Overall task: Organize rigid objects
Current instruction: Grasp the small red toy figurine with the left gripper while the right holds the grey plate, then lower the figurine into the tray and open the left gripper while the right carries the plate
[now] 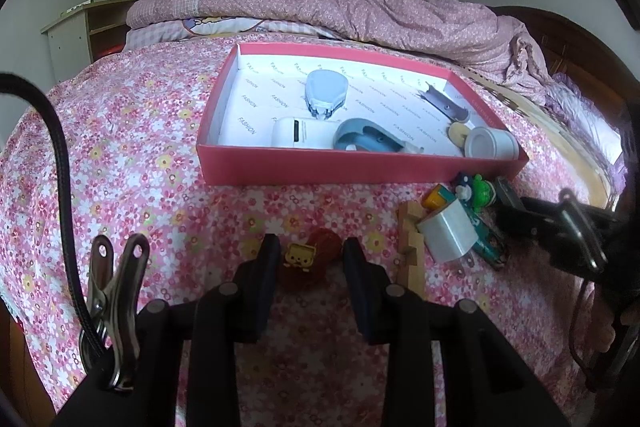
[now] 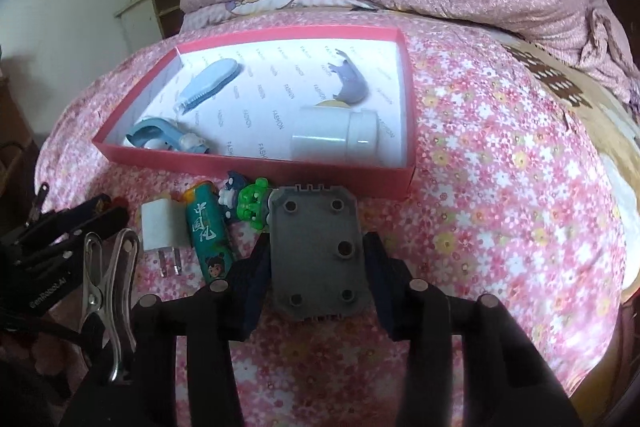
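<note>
**Grey plate gripped on the right, small toy lined up on the left**

The right hand-held gripper (image 2: pixel 316 259) has its jaws closed against both sides of a flat grey plastic plate (image 2: pixel 316 251), which sits on or just above the flowered bedspread (image 2: pixel 500 195), right in front of the near wall of the pink box (image 2: pixel 256 167). The box already holds a white bottle (image 2: pixel 332 139), a blue comb (image 2: pixel 210 83), a grey animal figure (image 2: pixel 350 81) and a blue tape dispenser (image 2: pixel 160 137).

The left hand-held gripper (image 1: pixel 308 259) is open at a middling width, with a small yellow and red toy (image 1: pixel 310 259) lying between its fingers; I cannot tell whether the pads touch it.

Still loose on the bed near the box are a white charger plug (image 2: pixel 160 227), a green tube (image 2: pixel 208 235), a green frog toy (image 2: pixel 252 203), a small blue and white figure (image 2: pixel 230 193) and a wooden piece (image 1: pixel 410 247).

The step in hand looks like the pickup of the plate. Next it would need lifting over the near wall and setting down on the bare floor of the box beside the bottle. The left jaws would need to close on the toy first.
</note>
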`<state>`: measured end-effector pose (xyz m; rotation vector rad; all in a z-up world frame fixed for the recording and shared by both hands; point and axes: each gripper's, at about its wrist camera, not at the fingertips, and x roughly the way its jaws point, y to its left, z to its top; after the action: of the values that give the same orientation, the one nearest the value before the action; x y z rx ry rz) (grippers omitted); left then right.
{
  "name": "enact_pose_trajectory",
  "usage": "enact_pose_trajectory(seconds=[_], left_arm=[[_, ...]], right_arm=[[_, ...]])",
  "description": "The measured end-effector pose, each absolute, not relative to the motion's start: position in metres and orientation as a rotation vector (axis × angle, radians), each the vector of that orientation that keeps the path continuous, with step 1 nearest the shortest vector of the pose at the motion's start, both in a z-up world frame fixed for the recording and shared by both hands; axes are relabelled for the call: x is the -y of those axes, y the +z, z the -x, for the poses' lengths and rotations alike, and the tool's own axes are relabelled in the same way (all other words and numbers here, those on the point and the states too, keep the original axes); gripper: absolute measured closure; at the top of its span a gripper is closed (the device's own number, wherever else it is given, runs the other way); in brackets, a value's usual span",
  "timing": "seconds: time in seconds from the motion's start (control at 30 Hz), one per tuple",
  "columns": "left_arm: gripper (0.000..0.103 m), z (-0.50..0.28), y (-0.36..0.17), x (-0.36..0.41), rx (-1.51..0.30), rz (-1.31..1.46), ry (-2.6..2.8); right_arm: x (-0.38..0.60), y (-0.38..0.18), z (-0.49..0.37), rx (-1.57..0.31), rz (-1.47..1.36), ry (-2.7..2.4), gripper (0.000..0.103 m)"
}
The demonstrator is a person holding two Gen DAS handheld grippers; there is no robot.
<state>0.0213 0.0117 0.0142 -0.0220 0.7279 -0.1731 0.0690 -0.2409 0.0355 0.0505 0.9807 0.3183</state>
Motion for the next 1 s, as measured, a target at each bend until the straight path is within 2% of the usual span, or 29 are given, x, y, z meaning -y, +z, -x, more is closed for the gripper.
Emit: enact_pose_trajectory(seconds=[0.37, 0.5, 0.6, 1.0], left_arm=[[0.070, -0.021, 0.014, -0.014, -0.730, 0.040, -0.180], [0.079, -0.021, 0.017, -0.018, -0.740, 0.051, -0.183], [0.082, -0.021, 0.019, -0.022, -0.750, 0.070, -0.197], [0.082, -0.018, 0.037, -0.022, -0.728, 0.062, -0.215]], right_arm=[[0.246, 0.038, -0.050, -0.981, -0.120, 0.336, 0.058], [0.244, 0.037, -0.045, -0.981, -0.120, 0.345, 0.058], [0.244, 0.037, -0.043, -0.978, -0.124, 0.351, 0.058], [0.248, 0.036, -0.040, -0.974, -0.165, 0.367, 0.058]])
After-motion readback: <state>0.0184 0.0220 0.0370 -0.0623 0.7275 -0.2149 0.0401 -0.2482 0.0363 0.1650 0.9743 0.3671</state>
